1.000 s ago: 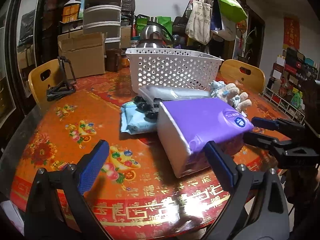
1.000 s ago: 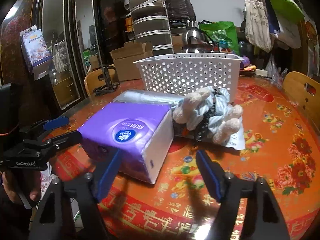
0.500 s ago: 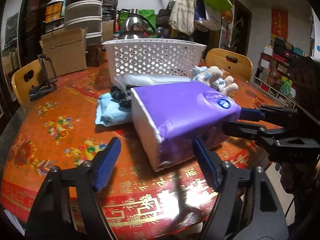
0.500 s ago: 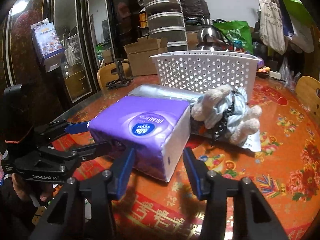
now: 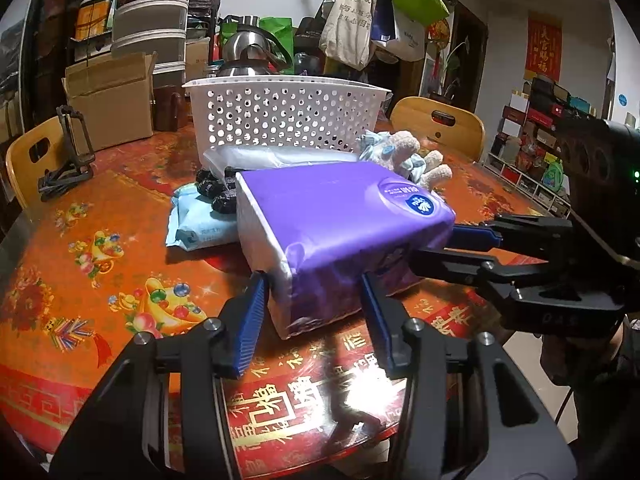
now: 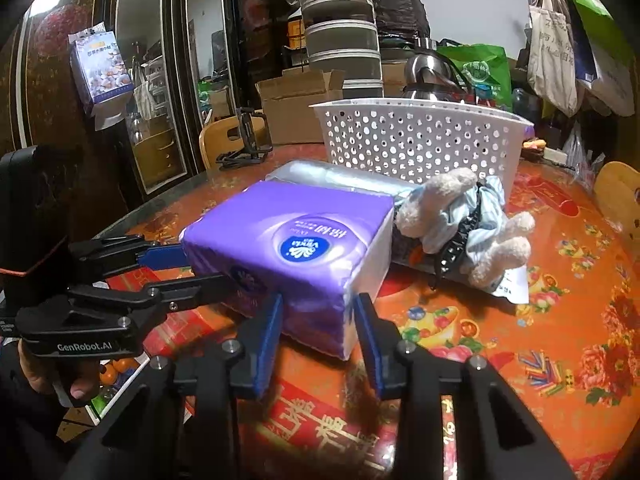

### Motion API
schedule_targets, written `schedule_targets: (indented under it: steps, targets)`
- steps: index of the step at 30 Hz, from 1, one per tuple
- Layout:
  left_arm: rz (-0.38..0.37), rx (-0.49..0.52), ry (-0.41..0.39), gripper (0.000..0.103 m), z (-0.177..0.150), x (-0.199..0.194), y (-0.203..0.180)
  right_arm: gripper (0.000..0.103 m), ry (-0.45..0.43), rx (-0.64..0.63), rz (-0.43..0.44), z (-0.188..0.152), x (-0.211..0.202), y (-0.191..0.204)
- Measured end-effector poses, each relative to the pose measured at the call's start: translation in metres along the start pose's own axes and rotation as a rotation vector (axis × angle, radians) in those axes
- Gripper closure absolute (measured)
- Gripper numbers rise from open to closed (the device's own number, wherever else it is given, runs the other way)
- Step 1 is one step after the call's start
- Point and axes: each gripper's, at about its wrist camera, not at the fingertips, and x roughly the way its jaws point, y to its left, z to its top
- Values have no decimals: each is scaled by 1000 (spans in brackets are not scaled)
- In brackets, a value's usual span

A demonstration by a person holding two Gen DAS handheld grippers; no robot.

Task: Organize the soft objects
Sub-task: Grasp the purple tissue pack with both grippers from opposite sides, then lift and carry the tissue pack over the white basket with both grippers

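A purple tissue pack [image 5: 336,216] [image 6: 288,240] lies near the front edge of the red patterned table [image 5: 100,248]. My left gripper [image 5: 314,300] is closing on the pack's near white-ended corner, and both blue pads touch it. From the other side my right gripper [image 6: 318,312] is closing on the opposite corner, its pads pressing into the wrapper. Behind the pack stand a white perforated basket [image 5: 280,112] [image 6: 420,140], a plush toy [image 6: 460,216], a clear-wrapped pack [image 5: 272,158] and a light blue wipes pack [image 5: 196,220].
A black folding stand [image 5: 68,160] sits at the table's far left. Wooden chairs [image 5: 440,120] ring the table. A cardboard box [image 5: 108,96], a steel kettle [image 5: 248,52] and hanging bags crowd the space behind the basket. A hand [image 6: 60,376] holds the left gripper.
Both grippers' jaws have narrowed from wide apart to touching the purple pack's corners. The left gripper has come closer to the pack and sunk a little.
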Motion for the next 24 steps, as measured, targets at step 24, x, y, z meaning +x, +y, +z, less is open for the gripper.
schedule_targets:
  steps: [24]
  targets:
    - [30, 64, -146, 58, 81, -46, -27, 68, -150, -41, -118, 84, -57, 0]
